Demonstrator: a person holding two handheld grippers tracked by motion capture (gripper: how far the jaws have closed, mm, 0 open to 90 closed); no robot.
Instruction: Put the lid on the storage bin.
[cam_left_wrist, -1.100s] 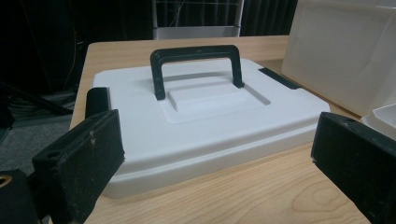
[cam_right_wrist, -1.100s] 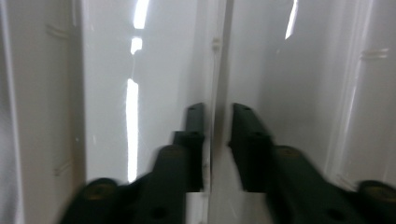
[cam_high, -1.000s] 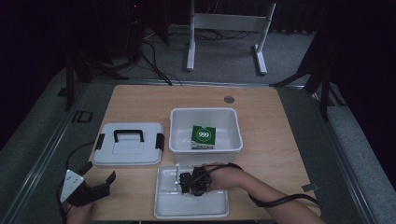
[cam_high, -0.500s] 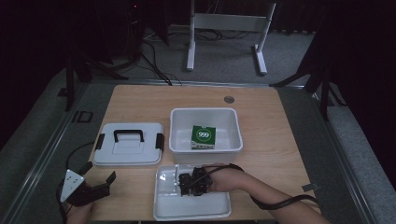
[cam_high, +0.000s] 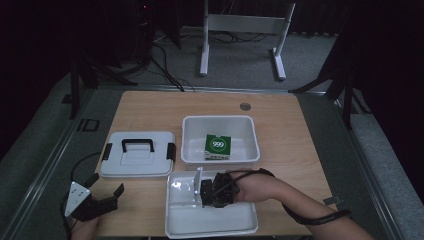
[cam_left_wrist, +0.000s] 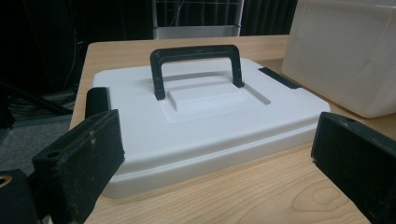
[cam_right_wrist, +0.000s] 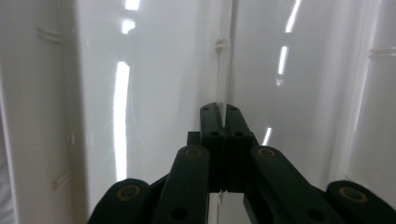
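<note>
In the near tray (cam_high: 210, 225), the right gripper (cam_high: 202, 189) is clenched on a thin white divider (cam_high: 198, 181), which stands upright between its pads (cam_right_wrist: 219, 122); it looks lifted off the tray floor, though the view is dim. Ahead of the left gripper (cam_high: 102, 192), released and resting apart, lies the lid (cam_left_wrist: 205, 116).

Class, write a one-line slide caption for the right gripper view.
Right claw shut on a thin white divider inside the white tray.
</note>
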